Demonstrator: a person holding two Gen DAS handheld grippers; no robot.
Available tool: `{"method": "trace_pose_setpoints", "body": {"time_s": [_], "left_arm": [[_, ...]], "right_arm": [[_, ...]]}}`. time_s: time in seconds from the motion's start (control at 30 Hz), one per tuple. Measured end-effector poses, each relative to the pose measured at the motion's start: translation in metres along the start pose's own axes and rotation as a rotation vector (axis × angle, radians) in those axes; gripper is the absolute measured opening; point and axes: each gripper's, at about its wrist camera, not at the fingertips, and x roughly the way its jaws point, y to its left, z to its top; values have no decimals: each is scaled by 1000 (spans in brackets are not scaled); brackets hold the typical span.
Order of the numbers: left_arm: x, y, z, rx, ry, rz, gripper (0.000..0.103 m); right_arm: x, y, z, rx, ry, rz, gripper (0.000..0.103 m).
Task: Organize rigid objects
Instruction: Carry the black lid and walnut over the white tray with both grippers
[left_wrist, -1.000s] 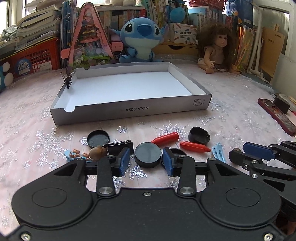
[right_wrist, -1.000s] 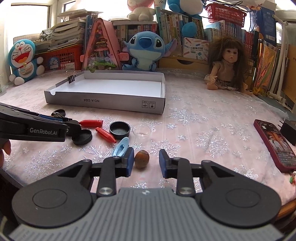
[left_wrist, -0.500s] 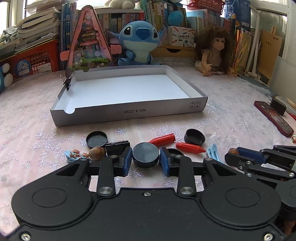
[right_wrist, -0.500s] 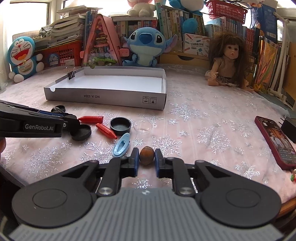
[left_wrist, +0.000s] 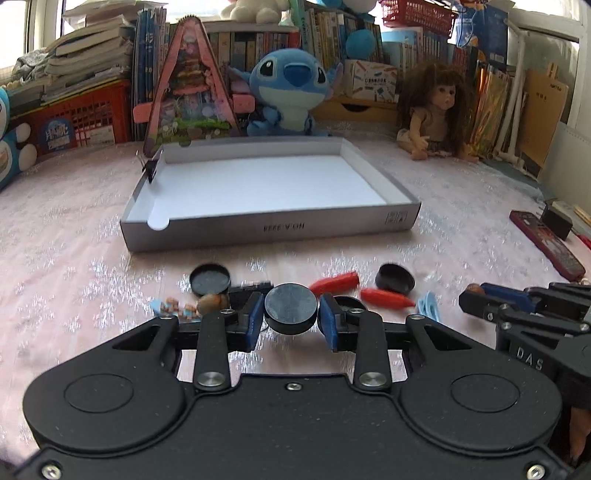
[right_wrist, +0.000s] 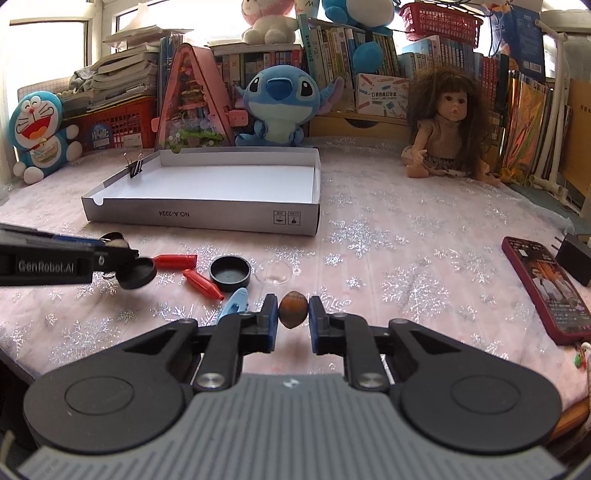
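My left gripper (left_wrist: 291, 314) is shut on a round black lid (left_wrist: 291, 308), lifted slightly off the cloth; in the right wrist view that lid (right_wrist: 137, 274) hangs at the left. My right gripper (right_wrist: 293, 314) is shut on a brown nut (right_wrist: 293, 309), seen from the left wrist view as a nut (left_wrist: 474, 288) at the fingertips on the right. Behind both stands the empty white box tray (left_wrist: 258, 225). Loose on the cloth lie two red caps (right_wrist: 175, 260) (right_wrist: 202, 288), a black lid (right_wrist: 229, 274), a blue clip (right_wrist: 232, 304) and a second nut (left_wrist: 211, 303).
A phone (right_wrist: 543, 286) and a black charger (right_wrist: 574, 260) lie at the right. A doll (right_wrist: 448, 125), a blue plush (right_wrist: 277, 103), a pink triangular house (right_wrist: 192, 99) and books line the back. A binder clip (right_wrist: 133, 164) sits on the tray's left wall.
Both grippers closed: the left on the black lid, the right on the brown nut. The left gripper has since raised the lid slightly.
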Motion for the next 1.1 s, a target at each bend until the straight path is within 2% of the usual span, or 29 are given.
{"method": "trace_pose_setpoints", "body": {"time_s": [0.4,0.6,0.8,1.0,1.1], "left_arm": [[-12,12,-14,-25,28,19,32],[-22,18,-16,8,30,41,32],[-15,13,-22,40,52,42,32],[-3,7,-20,43,30,76,32],[3,7,-17,30,18,80,37]], "right_arm": [[2,1,-2,-1,15,-1,21],[3,1,-3,0,16,-1,21],[3,2,-3,-3,16,-1,21],[2,2,-3,-4,14,-4,21],[2,1,-3,-3,15,-4,21]]}}
